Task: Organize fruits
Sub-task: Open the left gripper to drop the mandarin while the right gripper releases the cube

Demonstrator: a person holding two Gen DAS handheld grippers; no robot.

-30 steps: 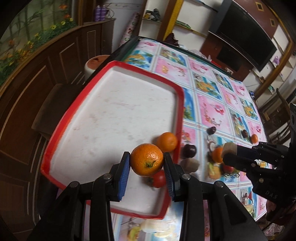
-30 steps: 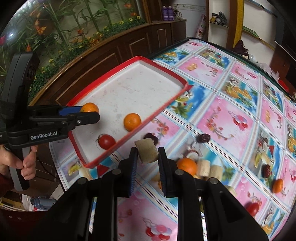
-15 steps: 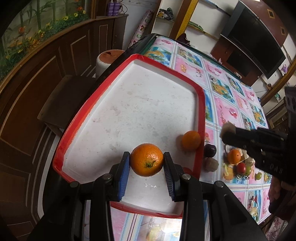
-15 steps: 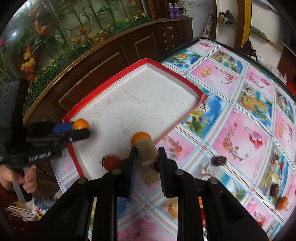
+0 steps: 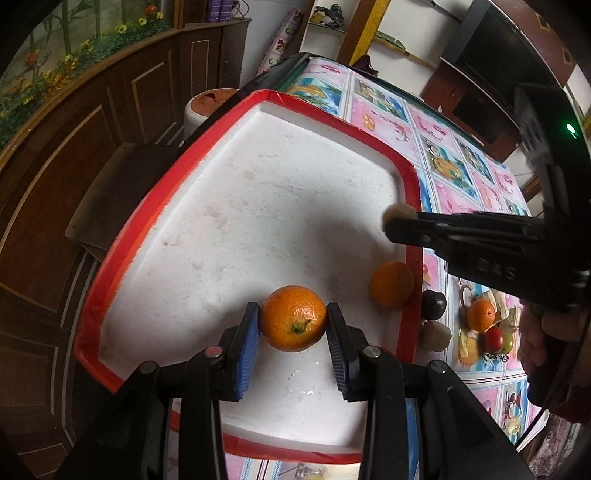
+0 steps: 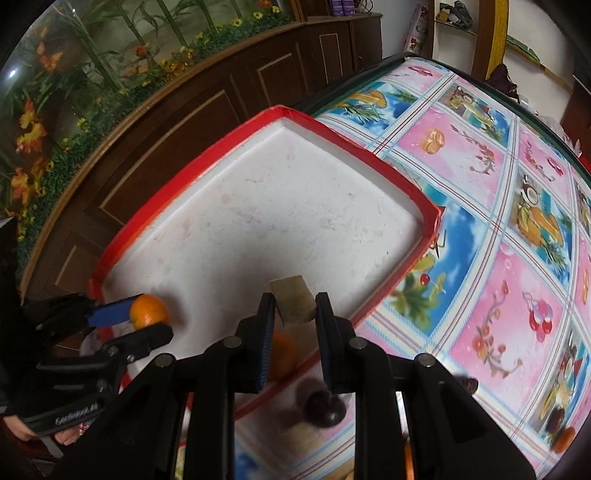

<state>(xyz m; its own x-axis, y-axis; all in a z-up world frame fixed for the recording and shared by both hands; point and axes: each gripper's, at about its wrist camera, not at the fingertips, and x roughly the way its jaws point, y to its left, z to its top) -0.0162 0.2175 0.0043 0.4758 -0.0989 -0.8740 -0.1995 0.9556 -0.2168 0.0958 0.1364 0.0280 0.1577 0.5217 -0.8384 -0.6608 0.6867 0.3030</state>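
Readable lettering on two spots only. On the black body of the right tool (image 5: 386, 225), seen from the left wrist view: embossed letters "DAS", dark on dark, faint. On the handle of the left tool (image 6: 149, 320), seen from the right wrist view: a white brand mark, blurred and tilted, with the look of "GenRobot.AI" but too smeared for letter-by-letter reading. No legible words on the patterned cloth (image 6: 491, 291) over the desk: only fruit pictures in pink and blue squares. Purple bottles (image 5: 221, 10) on the far cabinet: labels too small to read.
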